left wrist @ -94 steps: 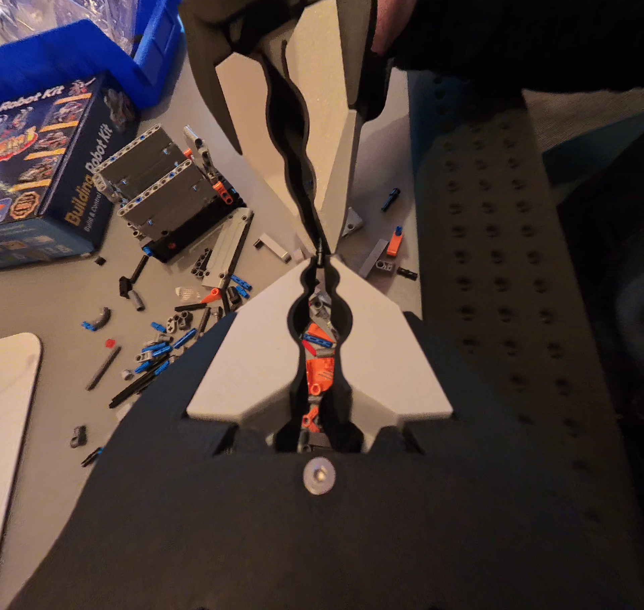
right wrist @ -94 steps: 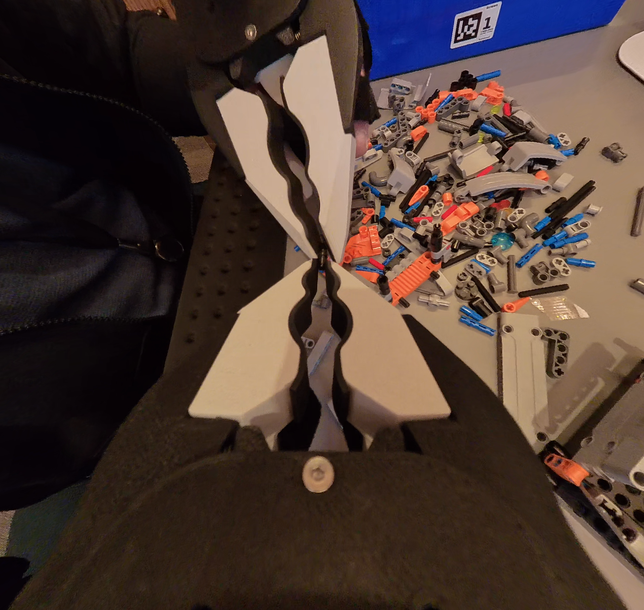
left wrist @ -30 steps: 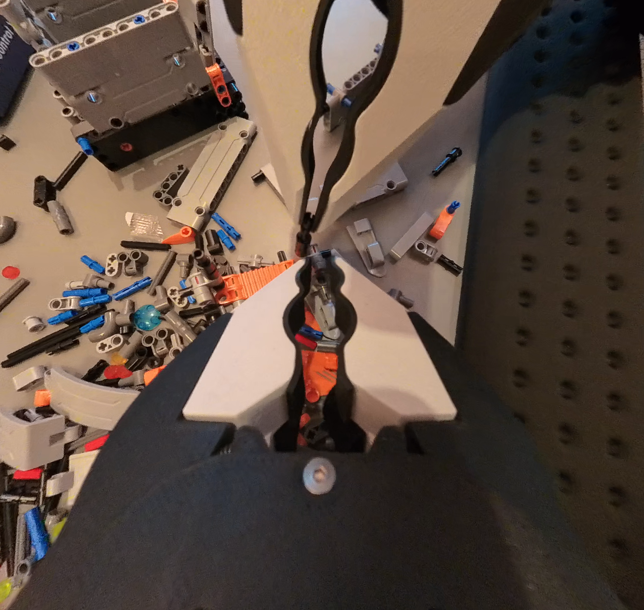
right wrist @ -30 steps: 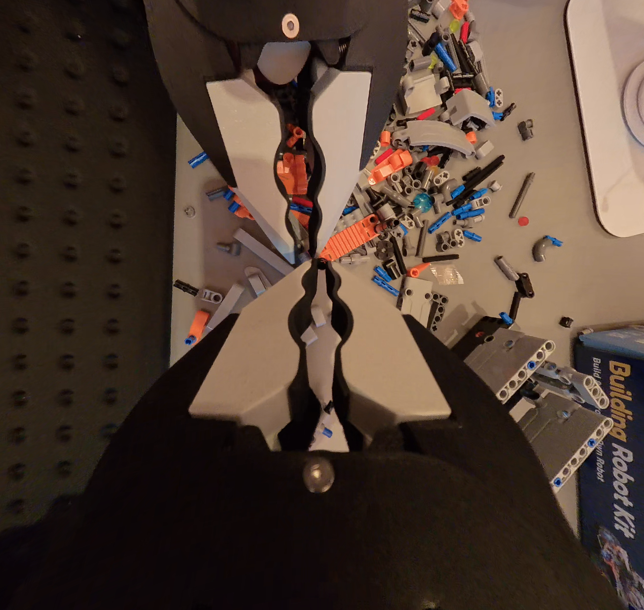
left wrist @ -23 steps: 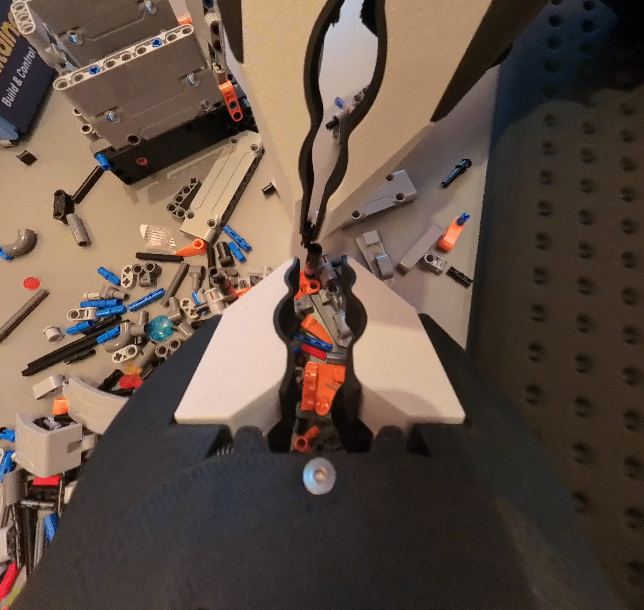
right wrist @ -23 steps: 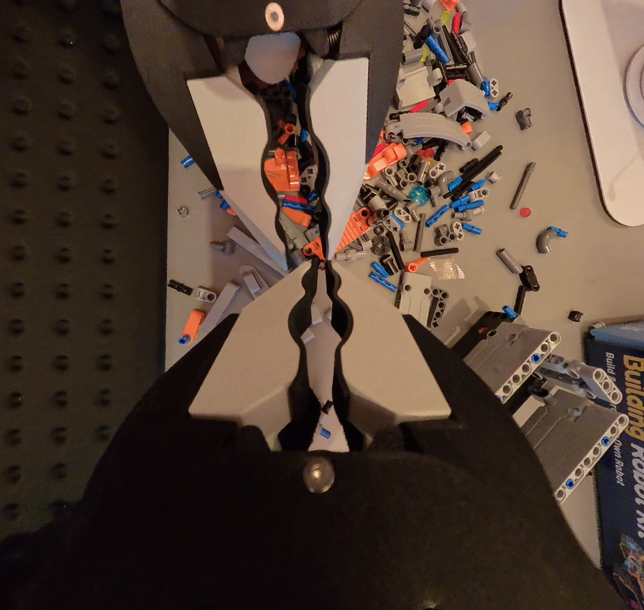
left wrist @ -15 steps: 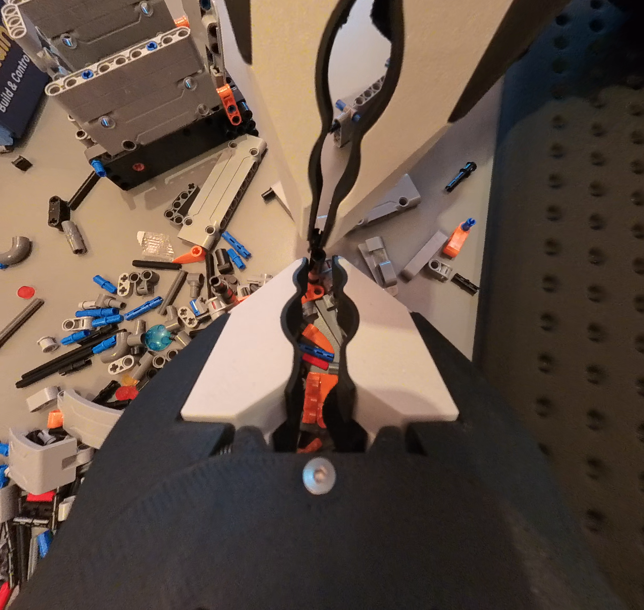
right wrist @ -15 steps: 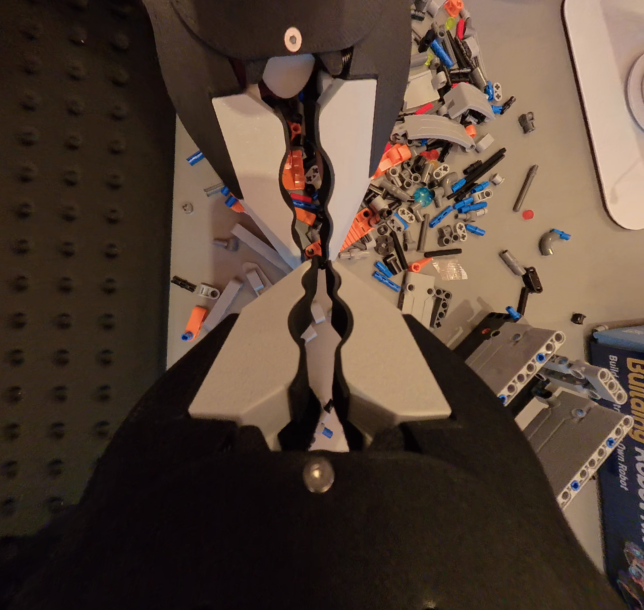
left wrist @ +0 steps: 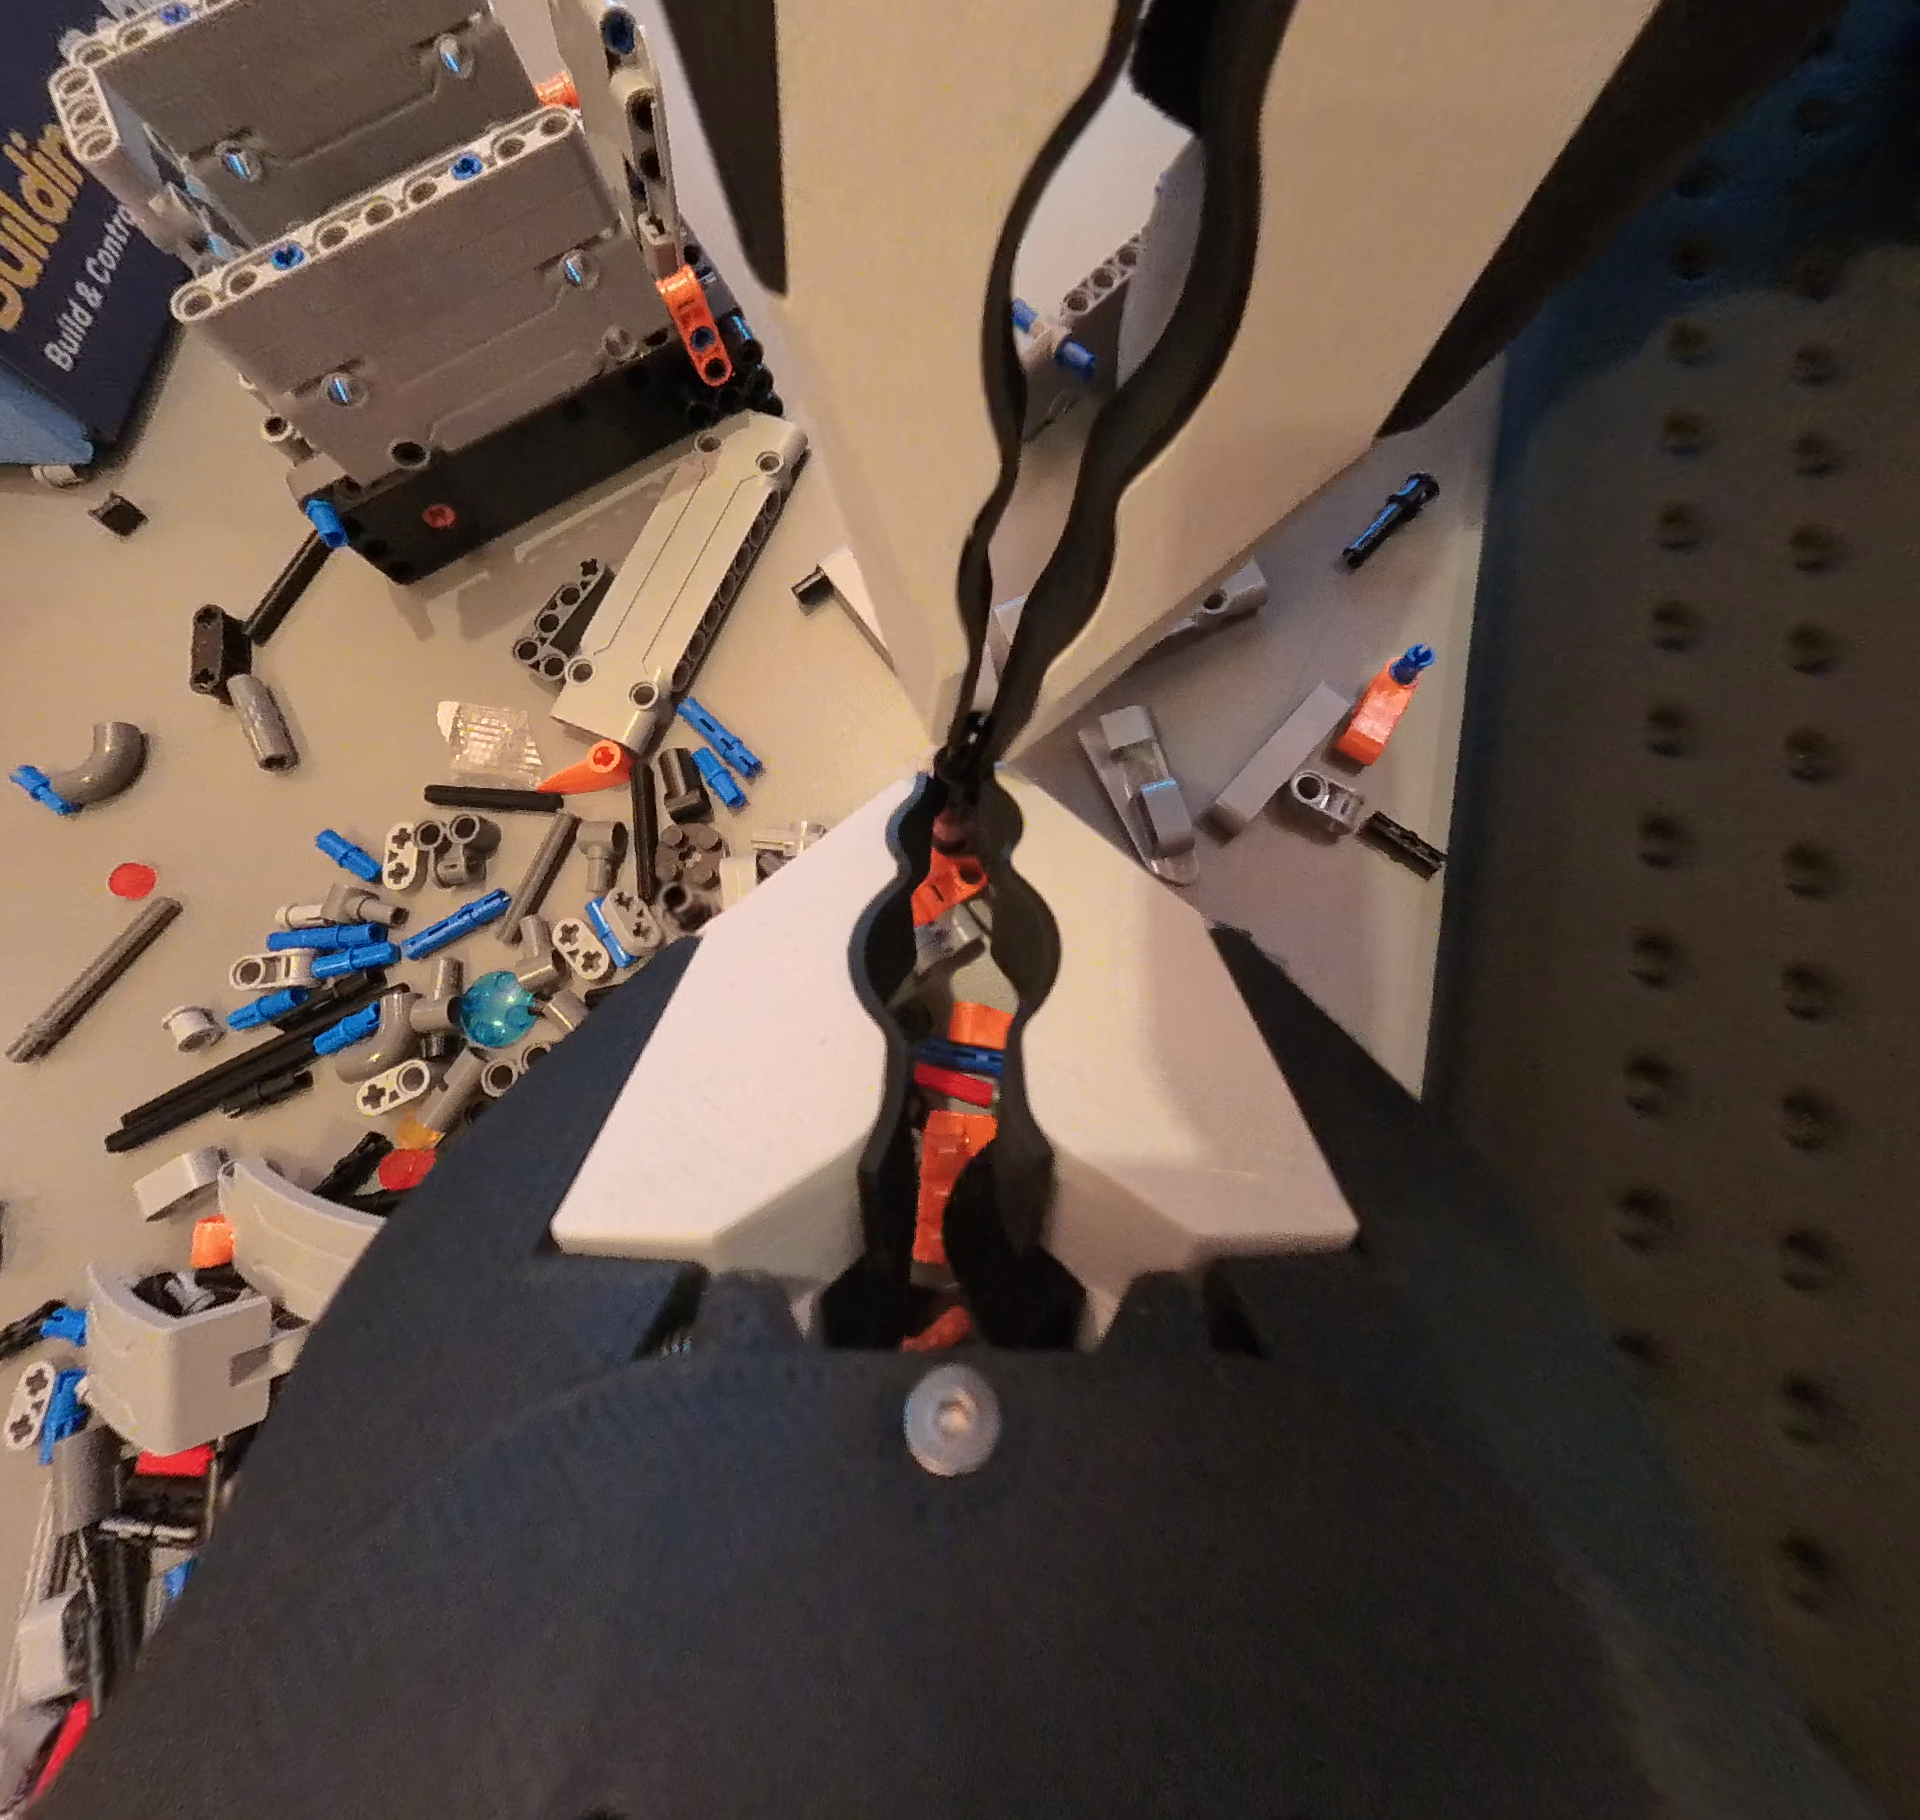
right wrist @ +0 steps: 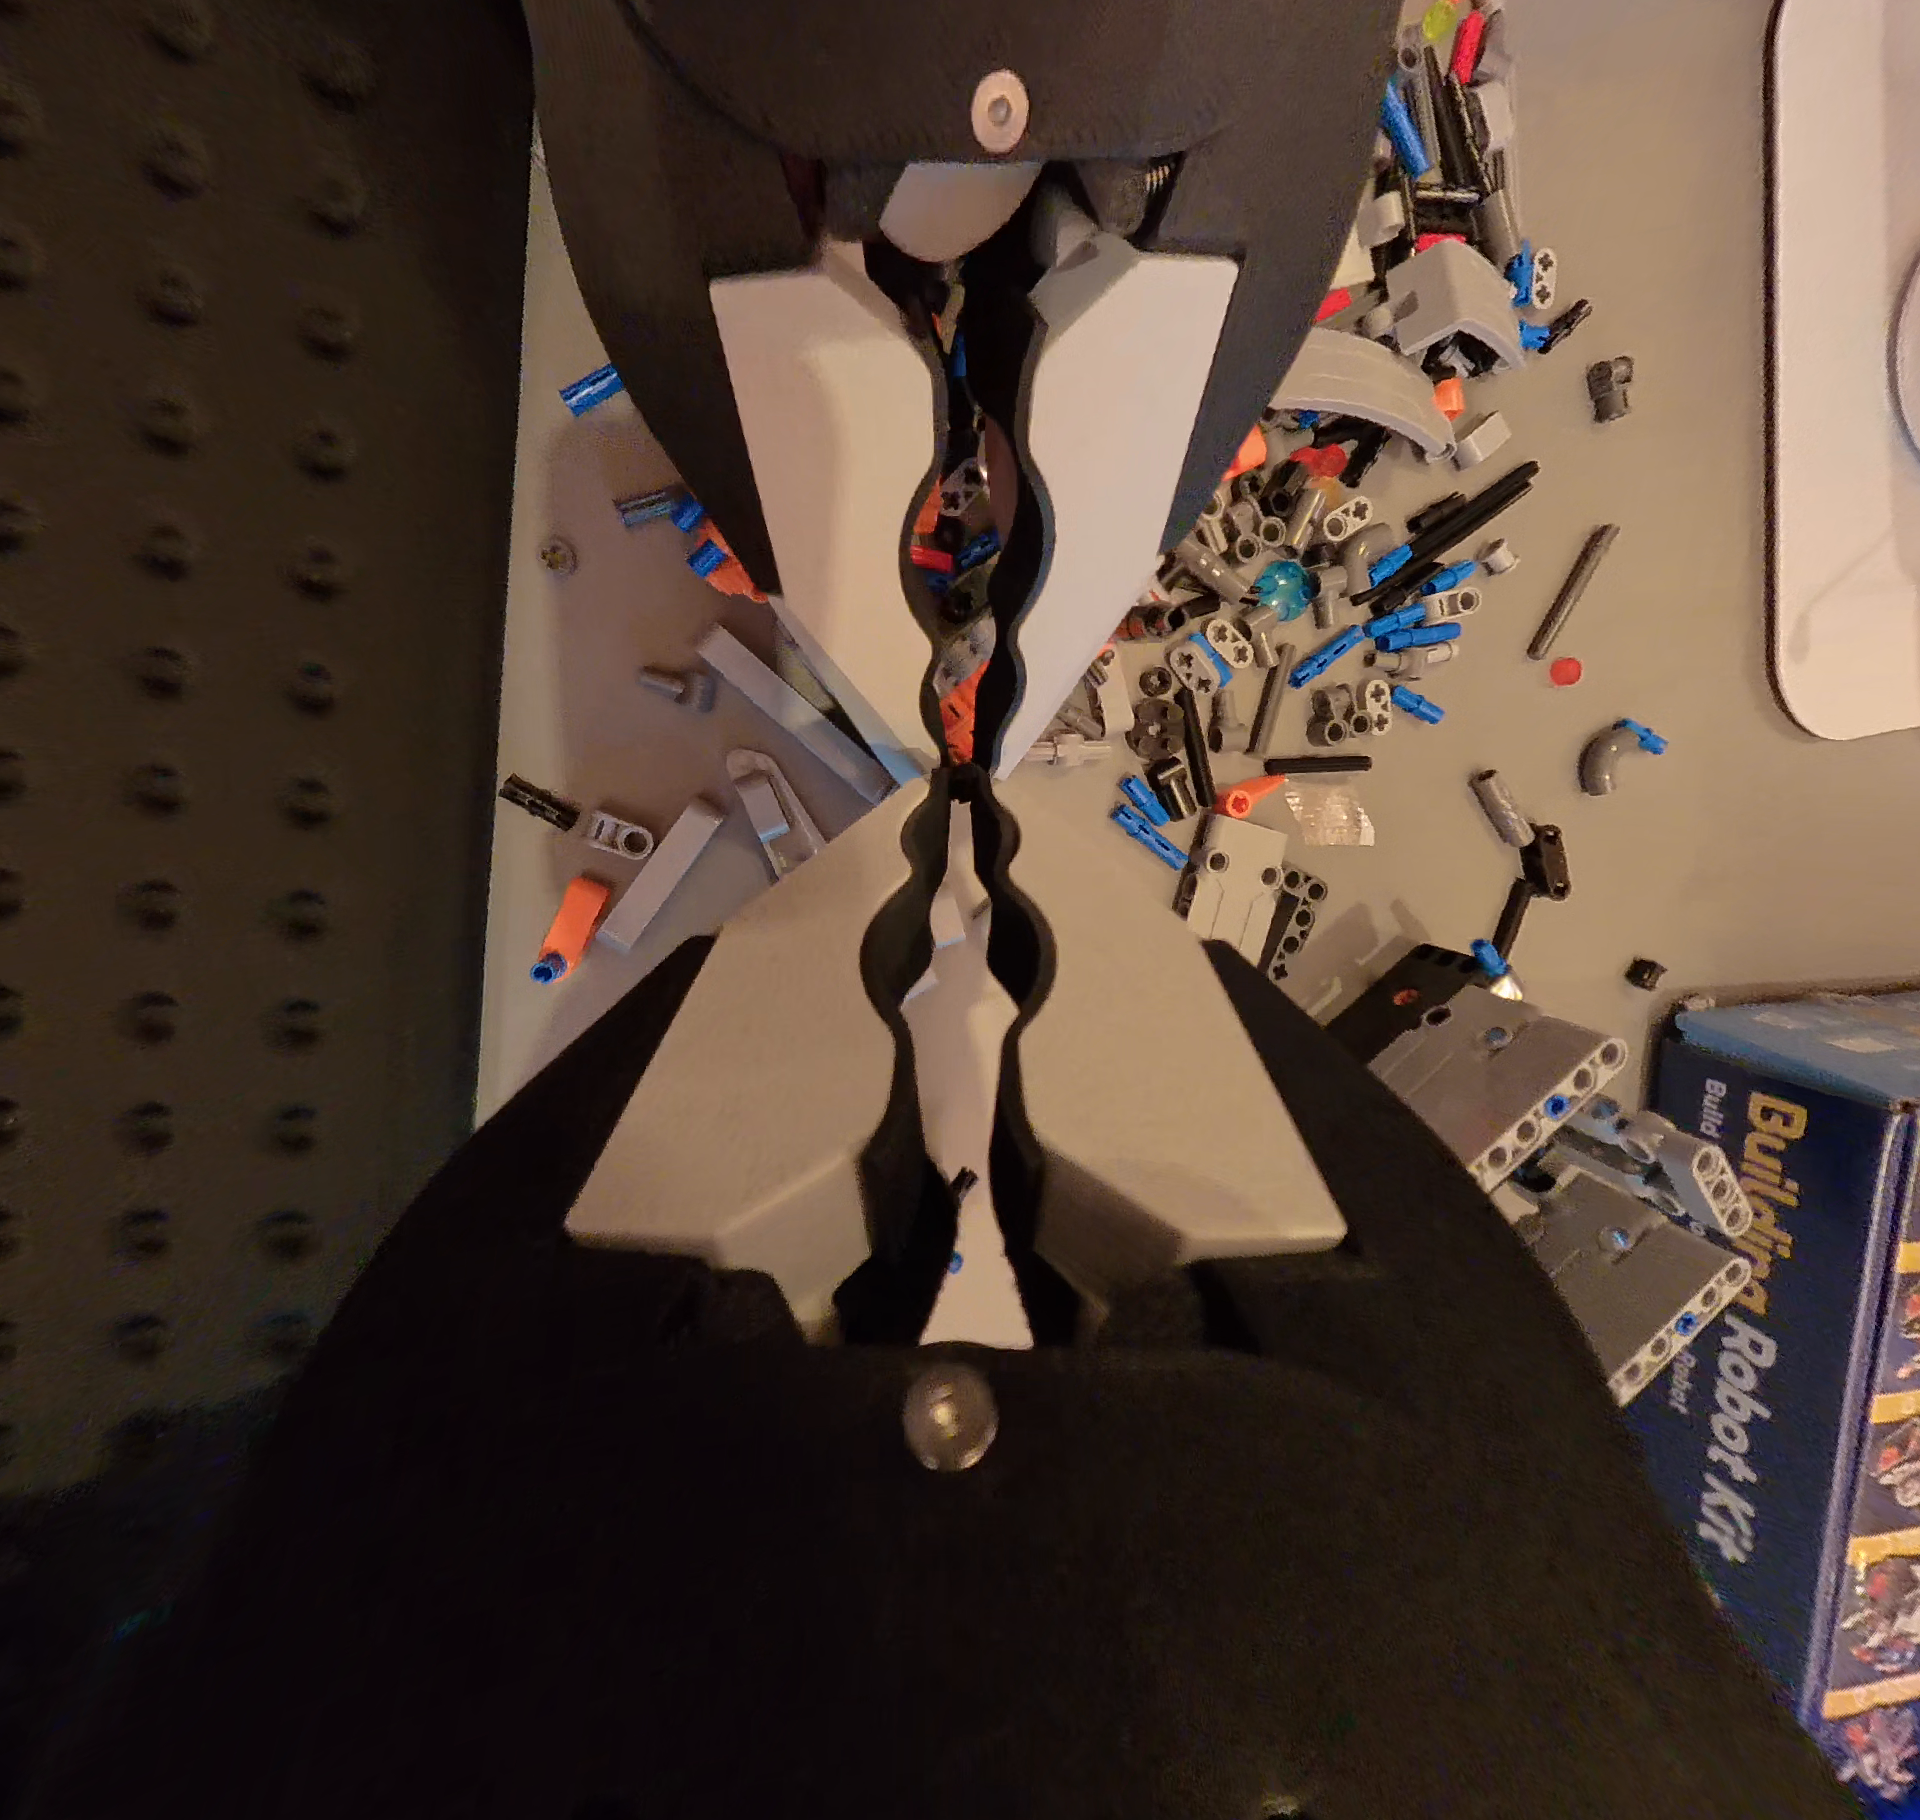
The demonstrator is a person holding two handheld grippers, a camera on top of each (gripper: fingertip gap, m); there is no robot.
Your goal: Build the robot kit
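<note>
My two grippers meet tip to tip above a grey table (left wrist: pixel 343 627). My left gripper (left wrist: pixel 958 796) is shut, and a small black pin (left wrist: pixel 958 764) sticks out of its tips. My right gripper (left wrist: pixel 979 731) comes down from the top of the left wrist view and is shut on the pin's other end. In the right wrist view my right gripper (right wrist: pixel 961 796) is at the bottom and the left gripper (right wrist: pixel 966 754) points down from above, with the black pin (right wrist: pixel 966 781) between their tips. The pin is held above the loose parts.
A pile of small blue, black, grey and orange building parts (left wrist: pixel 416 960) (right wrist: pixel 1299 607) lies under the grippers. A grey-and-black built block (left wrist: pixel 416 316) (right wrist: pixel 1558 1126) stands beside a dark blue box (right wrist: pixel 1818 1355). A white pad (right wrist: pixel 1849 316) and a dark dotted mat (left wrist: pixel 1714 835) border the table. The grippers are tip to tip, or close to it. Both grippers' tips are roughly 12 centimeters from the grey-and-black built block (left wrist: pixel 416 316). Seen from the right wrist view (right wrist: pixel 1454 1096) as well.
Both grippers swung over the parts pile, tips together. The left jaws opened a little around the pin about 0.8 s ago and have shut again. The right gripper now looms closer.
</note>
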